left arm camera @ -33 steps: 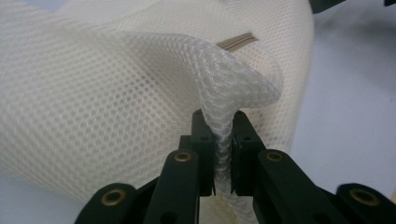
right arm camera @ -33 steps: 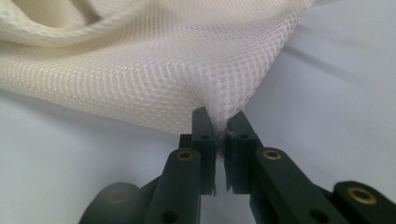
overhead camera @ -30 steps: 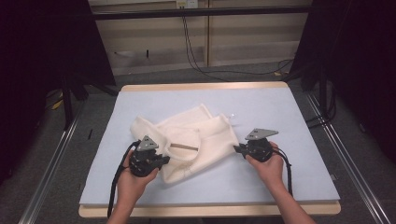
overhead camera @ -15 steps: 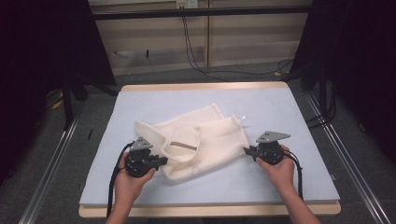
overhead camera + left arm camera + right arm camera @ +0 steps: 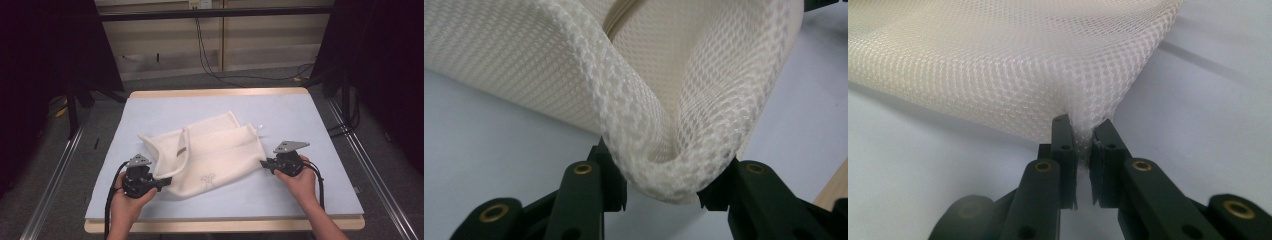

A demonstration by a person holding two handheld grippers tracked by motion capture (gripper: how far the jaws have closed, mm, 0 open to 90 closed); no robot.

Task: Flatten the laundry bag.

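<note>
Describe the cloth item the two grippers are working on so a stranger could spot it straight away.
Find the pale blue mat covering the wooden table; near its middle lies a cream mesh bag, flattened and slightly folded. The left gripper sits at its near left corner, the right gripper at its right edge. It is the only fabric item there, with a looping handle and a small brown tag.

A pale blue tabletop with a wooden rim stands on grey floor; black cables hang down the beige wall beyond its far edge.
</note>
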